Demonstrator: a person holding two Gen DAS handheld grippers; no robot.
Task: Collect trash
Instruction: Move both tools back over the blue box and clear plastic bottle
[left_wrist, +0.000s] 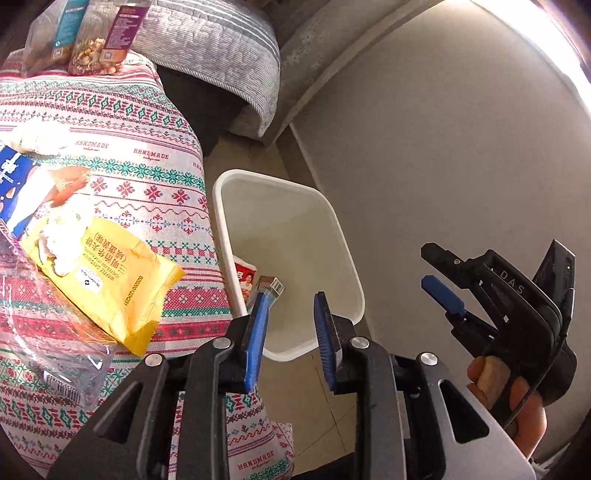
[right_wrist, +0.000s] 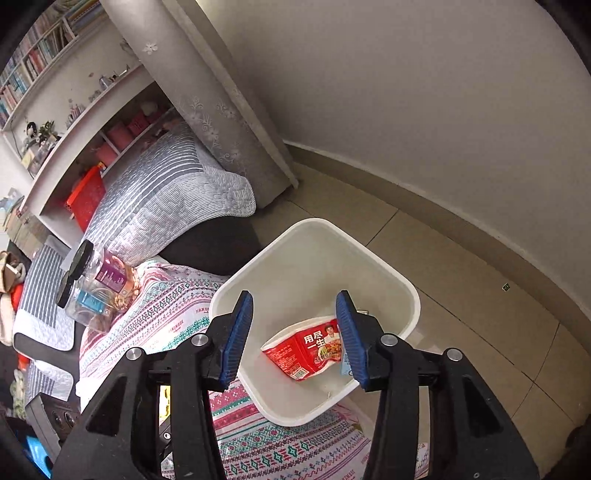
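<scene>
A white bin stands on the floor beside the patterned table. Inside it lie a red wrapper and a small box with a barcode. My left gripper is open and empty above the bin's near rim. My right gripper is open and empty above the bin; it also shows at the right of the left wrist view. On the table lie a yellow wrapper, a clear plastic wrapper and a blue and white packet.
The table has a red and green patterned cloth. Two snack jars stand at its far end. A grey striped sofa cushion, a curtain and a wall lie beyond. Tiled floor surrounds the bin.
</scene>
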